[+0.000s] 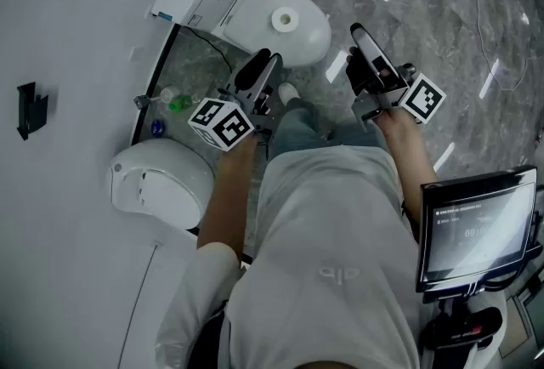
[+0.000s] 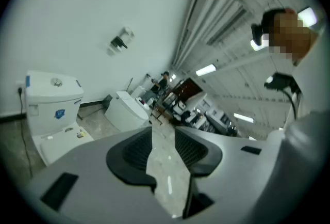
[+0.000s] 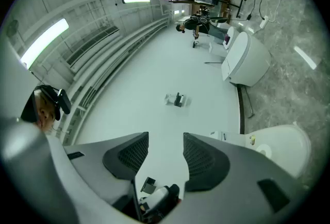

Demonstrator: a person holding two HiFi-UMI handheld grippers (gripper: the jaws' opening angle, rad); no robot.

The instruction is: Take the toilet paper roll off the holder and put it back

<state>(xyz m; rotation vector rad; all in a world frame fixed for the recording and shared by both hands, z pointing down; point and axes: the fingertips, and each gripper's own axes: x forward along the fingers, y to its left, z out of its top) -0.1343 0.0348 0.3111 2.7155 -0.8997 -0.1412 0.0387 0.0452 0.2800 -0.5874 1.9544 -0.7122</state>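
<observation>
The white toilet paper roll [image 1: 285, 18] lies on the closed lid of the toilet [image 1: 313, 40]; the right gripper view shows the roll [image 3: 264, 151] low at the right. The black holder [image 1: 31, 110] hangs bare on the white wall, also in the holder's far views [image 3: 177, 99] [image 2: 119, 42]. My left gripper [image 1: 262, 63] hovers just short of the toilet lid, its jaws nearly together with nothing between them [image 2: 164, 132]. My right gripper [image 1: 359, 36] stands to the right of the toilet, open and empty [image 3: 166, 140], pointing toward the wall.
A second white toilet [image 1: 160, 180] stands near the wall at the left. Small bottles [image 1: 174, 102] lie on the floor between the two. A screen on a stand [image 1: 476, 227] is at my right. Cables [image 1: 480, 10] trail over the marble floor.
</observation>
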